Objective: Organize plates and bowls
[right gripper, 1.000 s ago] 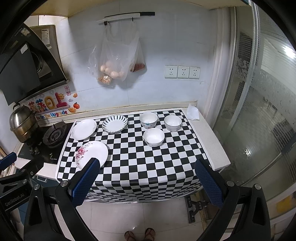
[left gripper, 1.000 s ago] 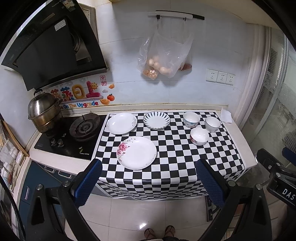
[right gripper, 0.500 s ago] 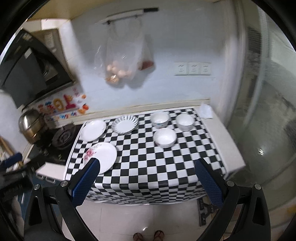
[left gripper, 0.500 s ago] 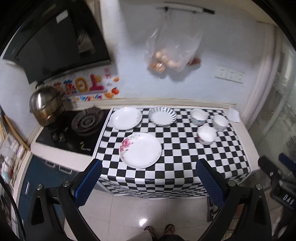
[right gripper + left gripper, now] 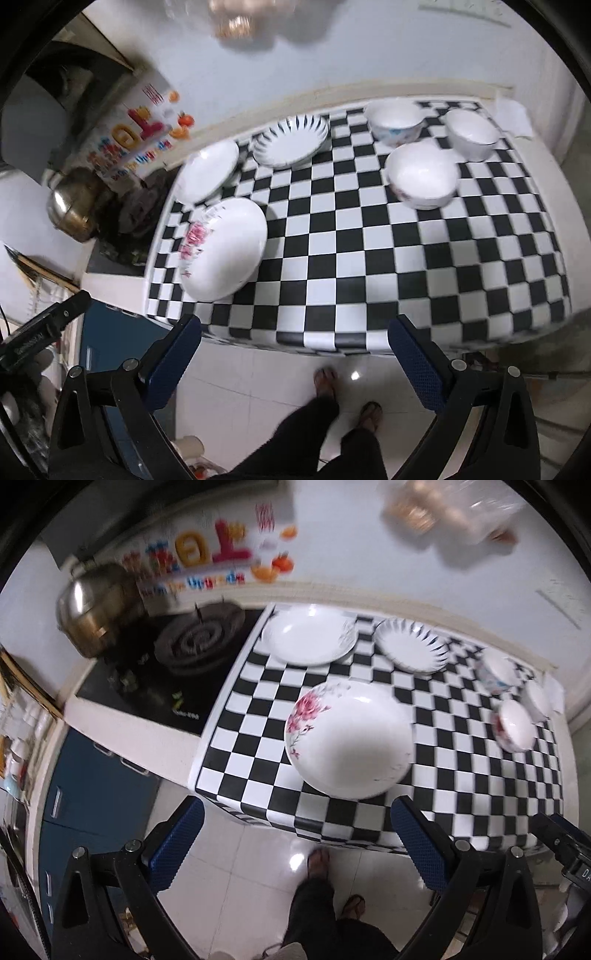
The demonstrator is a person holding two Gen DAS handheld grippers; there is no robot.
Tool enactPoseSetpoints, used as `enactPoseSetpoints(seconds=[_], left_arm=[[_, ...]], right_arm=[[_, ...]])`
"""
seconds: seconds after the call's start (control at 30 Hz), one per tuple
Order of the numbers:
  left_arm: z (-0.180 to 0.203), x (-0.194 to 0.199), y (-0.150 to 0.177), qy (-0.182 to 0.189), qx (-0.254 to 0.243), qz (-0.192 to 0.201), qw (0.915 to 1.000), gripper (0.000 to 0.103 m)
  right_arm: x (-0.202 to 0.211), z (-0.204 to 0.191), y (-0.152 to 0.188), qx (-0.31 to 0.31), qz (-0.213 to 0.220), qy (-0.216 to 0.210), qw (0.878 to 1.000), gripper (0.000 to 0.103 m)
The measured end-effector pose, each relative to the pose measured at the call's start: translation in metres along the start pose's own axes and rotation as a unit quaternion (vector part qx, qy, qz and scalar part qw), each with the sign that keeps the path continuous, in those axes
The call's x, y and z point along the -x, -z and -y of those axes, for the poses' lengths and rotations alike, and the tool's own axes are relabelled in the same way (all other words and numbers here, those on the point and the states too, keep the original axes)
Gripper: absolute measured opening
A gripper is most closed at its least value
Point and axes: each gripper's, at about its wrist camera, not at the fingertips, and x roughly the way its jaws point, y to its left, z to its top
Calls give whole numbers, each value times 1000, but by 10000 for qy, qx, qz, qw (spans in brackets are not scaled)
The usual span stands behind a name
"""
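Left gripper (image 5: 295, 834) gaping wide, holding nothing, nearing flower plate (image 5: 349, 740); right gripper (image 5: 293, 354) likewise wide, empty. Aiming fingers at near rim, approaching low, w/o nudging plate.

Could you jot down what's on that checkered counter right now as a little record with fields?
plates: three, floral plate nearest, plain white plate and striped plate behind
bowls: three, clustered on the right, nearest bowl
stacked: nothing yet
left hand-held gripper: open, empty, short of the counter
right hand-held gripper: open, empty
beside the counter: steel pot on the stove
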Motion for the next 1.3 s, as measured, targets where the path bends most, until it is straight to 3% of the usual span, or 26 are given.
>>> enactPoseSetpoints(seconds=[0.3, 0.4, 0.6, 0.77, 0.93, 0.97, 1.03, 1.13, 1.3], left_arm=[[-25, -131, -65, 657, -17, -978, 9930, 98], [-26, -172, -83, 893, -187, -1318, 9871, 91], [-24, -233, -99, 1331, -561, -1921, 9707, 60], [-14, -253, -102, 1512, -825, -2126, 9618, 33], [-12, -254, -105, 1547, -844, -2101, 9617, 30], [-12, -254, -105, 1541, -837, -2090, 9621, 29], [-12, -253, -105, 1514, -823, -2085, 9627, 29], [-12, -251, -104, 1443, -751, -2096, 9642, 29], [-10, -242, -105, 1419, -683, -1965, 9678, 29]], right_arm=[[-133, -33, -76, -138, -920, -487, 9945, 101], [-175, -43, -97, -154, -1118, -404, 9928, 100], [-240, -48, -114, -446, -1672, -533, 9835, 96], [-271, -52, -116, -461, -1992, -531, 9774, 76], [-282, -52, -113, -583, -2118, -708, 9730, 49], [-284, -52, -113, -602, -2173, -754, 9713, 34], [-286, -53, -112, -573, -2179, -657, 9721, 26], [-286, -53, -111, -477, -2191, -583, 9728, 18], [-280, -45, -116, -470, -2231, -671, 9713, 18]])
